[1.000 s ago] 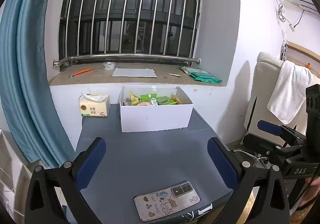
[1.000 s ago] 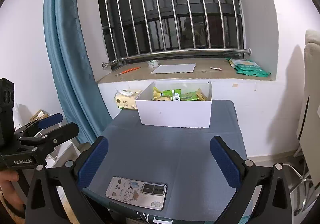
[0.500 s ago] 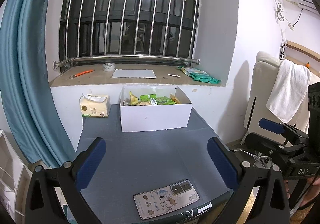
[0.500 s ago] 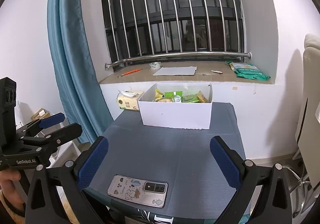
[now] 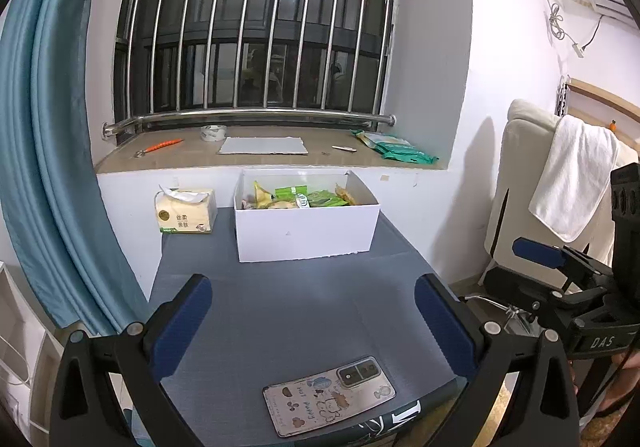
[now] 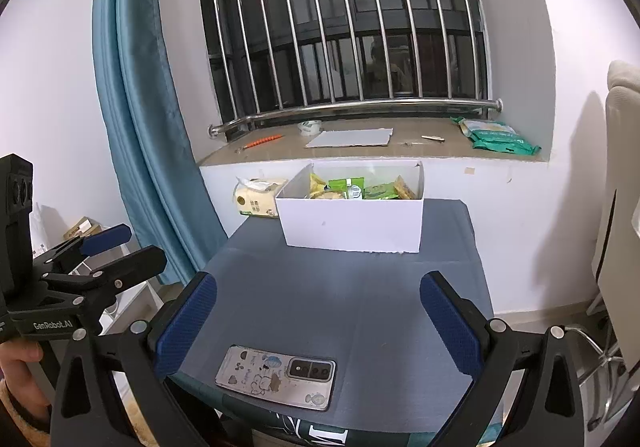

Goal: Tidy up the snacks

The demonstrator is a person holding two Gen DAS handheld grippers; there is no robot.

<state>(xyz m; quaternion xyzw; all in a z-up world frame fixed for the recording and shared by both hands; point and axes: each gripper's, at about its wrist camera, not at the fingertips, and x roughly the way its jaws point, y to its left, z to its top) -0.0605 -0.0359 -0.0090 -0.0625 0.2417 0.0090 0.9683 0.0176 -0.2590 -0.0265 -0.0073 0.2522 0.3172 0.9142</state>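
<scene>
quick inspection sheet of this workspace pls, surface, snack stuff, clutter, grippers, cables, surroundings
surface: grey table, mostly bare.
job's things: snack packets inside open white box at far edge.
clutter: phone face down at near edge; tissue pack left of box.
grippers: left gripper and right gripper open, holding nothing, above near edge.
cables: white cable on right wall.
surroundings: barred window, blue curtain, sill with tape roll, green packs.

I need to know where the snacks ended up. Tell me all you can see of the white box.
The white box is an open, lidless rectangle, cardboard by its look, upright at the far end of the grey table, below the sill. Green and yellow snack packets fill it below the rim. A tissue pack stands apart, beside it.
</scene>
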